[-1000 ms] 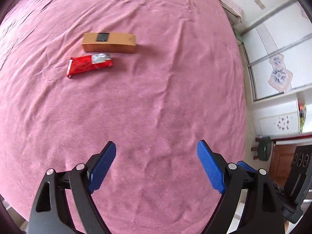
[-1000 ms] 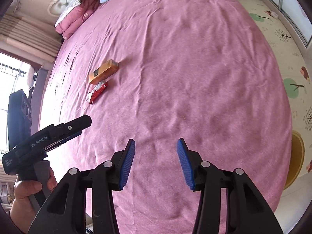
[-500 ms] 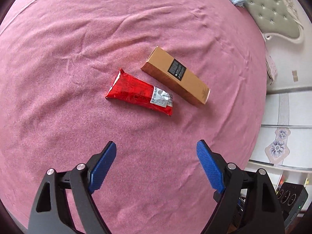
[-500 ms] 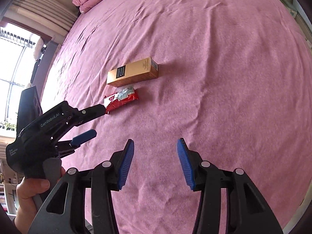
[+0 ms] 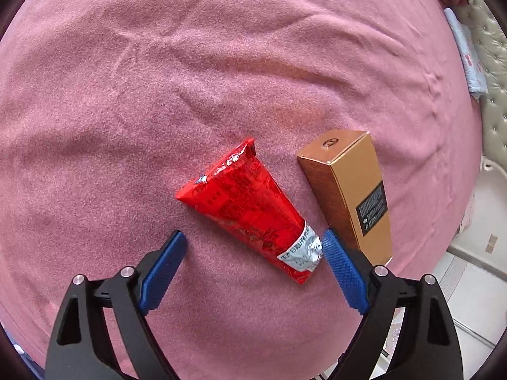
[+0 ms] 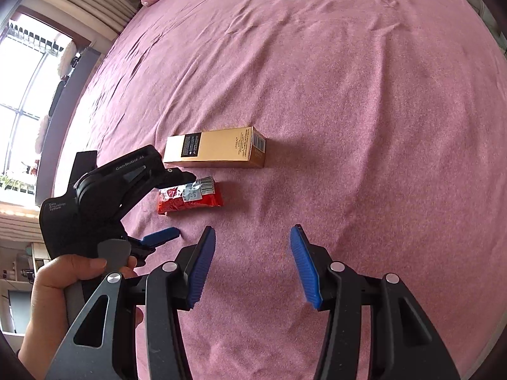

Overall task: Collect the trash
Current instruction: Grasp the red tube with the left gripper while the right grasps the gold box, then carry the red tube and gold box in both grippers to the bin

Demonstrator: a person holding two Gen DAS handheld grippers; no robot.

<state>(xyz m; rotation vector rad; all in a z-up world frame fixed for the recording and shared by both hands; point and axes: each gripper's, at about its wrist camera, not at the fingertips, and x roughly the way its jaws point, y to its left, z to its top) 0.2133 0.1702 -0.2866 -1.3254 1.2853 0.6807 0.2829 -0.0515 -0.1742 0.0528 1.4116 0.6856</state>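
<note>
Left gripper [image 5: 253, 247], jaws spread wide, is closing in from afar on the red wrapper [image 5: 250, 207] at frame center (beside 1 gold box [image 5: 348, 196]); right gripper [image 6: 252, 247] is idling open, empty.

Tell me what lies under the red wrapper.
The red wrapper lies flat on the pink bedspread, beside the gold box. Nothing shows beneath its edges; whatever it covers is hidden.

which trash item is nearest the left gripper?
The red foil wrapper: its silver end lies between the open left gripper fingers; the gold carton lies outside them.
</note>
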